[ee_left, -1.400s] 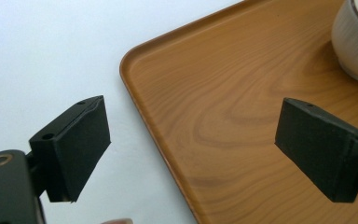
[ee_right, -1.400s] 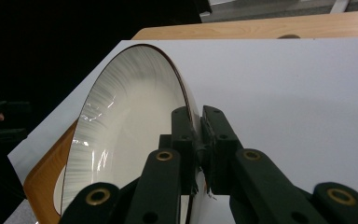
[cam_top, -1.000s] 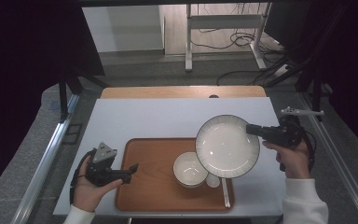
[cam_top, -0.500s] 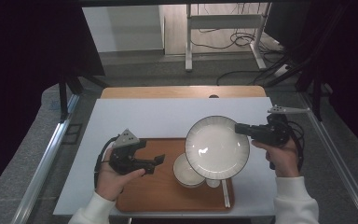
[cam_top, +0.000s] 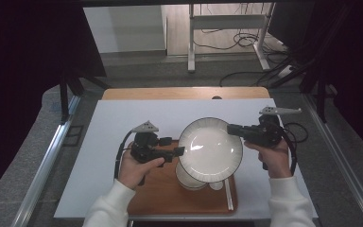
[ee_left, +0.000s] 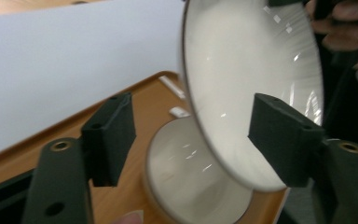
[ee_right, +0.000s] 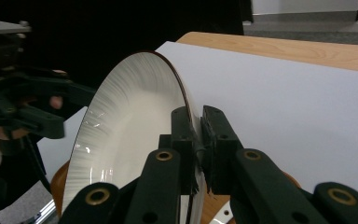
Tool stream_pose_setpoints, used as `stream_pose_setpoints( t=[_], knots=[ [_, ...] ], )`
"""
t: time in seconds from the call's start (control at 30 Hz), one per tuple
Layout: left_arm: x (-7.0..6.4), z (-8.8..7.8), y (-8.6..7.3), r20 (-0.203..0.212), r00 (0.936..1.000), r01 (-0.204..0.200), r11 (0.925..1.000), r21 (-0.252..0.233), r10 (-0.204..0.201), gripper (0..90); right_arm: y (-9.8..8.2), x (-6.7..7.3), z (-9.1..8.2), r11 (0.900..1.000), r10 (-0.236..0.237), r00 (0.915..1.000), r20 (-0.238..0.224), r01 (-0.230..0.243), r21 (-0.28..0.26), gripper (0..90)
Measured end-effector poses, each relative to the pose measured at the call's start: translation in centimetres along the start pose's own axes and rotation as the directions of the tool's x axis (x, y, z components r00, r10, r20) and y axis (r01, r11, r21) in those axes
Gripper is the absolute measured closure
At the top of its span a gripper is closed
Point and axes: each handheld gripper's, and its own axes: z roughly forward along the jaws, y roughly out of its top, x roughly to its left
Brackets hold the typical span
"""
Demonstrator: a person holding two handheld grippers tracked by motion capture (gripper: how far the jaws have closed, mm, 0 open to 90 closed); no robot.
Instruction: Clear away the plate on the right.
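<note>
High view: white plate (cam_top: 211, 150) tilted in the air above the wooden tray (cam_top: 163, 196), rim clamped at its right edge by the right gripper (cam_top: 230, 128), pads pinching it edge-on. Directly beneath, a white bowl (cam_top: 189, 178) on the tray, a spoon (cam_top: 226, 191) beside it. At the plate's left rim, left gripper (cam_top: 179, 151), jaws just narrowing, rim between them, pads not pressing. White table sheet (cam_top: 123, 123) under the tray.
</note>
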Motion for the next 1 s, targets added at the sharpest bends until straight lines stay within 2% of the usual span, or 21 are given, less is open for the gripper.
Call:
stream_pose_setpoints(
  t=[0.13,0.2,0.3,0.4,0.63,0.77,0.93,1.0],
  knots=[
    [1.0,1.4,0.3,0.056,0.9966,0.060,0.9981,0.010,-0.061,54.1,0.0,0.1,0.4,1.000,-0.005,1.0000,-0.007,0.005,0.001,84.1],
    [1.4,1.9,0.2,0.101,0.9898,0.100,0.9949,0.017,-0.101,62.0,-0.1,0.2,0.5,1.000,-0.008,0.9999,-0.012,0.008,0.001,83.9],
    [1.6,2.0,0.2,0.083,0.9904,0.109,0.9937,0.026,-0.110,72.2,-0.1,0.2,0.7,1.000,-0.013,0.9998,-0.016,0.013,0.001,83.8],
    [1.8,1.9,0.2,0.090,0.9885,0.120,0.9924,0.029,-0.122,80.9,-0.2,0.1,0.5,1.000,-0.005,0.9997,-0.025,0.005,-0.004,83.7],
    [2.1,1.3,0.3,0.078,0.9875,0.134,0.9900,0.046,-0.137,83.2,-0.2,0.3,0.8,1.000,-0.017,0.9990,-0.042,0.017,0.005,83.2],
    [2.8,0.5,0.5,0.114,0.9775,0.173,0.9836,0.050,-0.178,82.8,-0.3,0.4,1.2,0.999,-0.023,0.9980,-0.059,0.024,0.021,82.7],
    [3.1,-0.2,1.1,0.091,0.9828,0.155,0.9858,0.063,-0.161,82.7,-0.3,0.8,1.7,0.998,-0.032,0.9975,-0.064,0.035,0.052,82.3],
    [3.2,-0.4,1.3,0.089,0.9825,0.159,0.9857,0.057,-0.164,82.8,-0.3,0.9,1.8,0.998,-0.031,0.9970,-0.070,0.035,0.053,81.6]
  ],
)
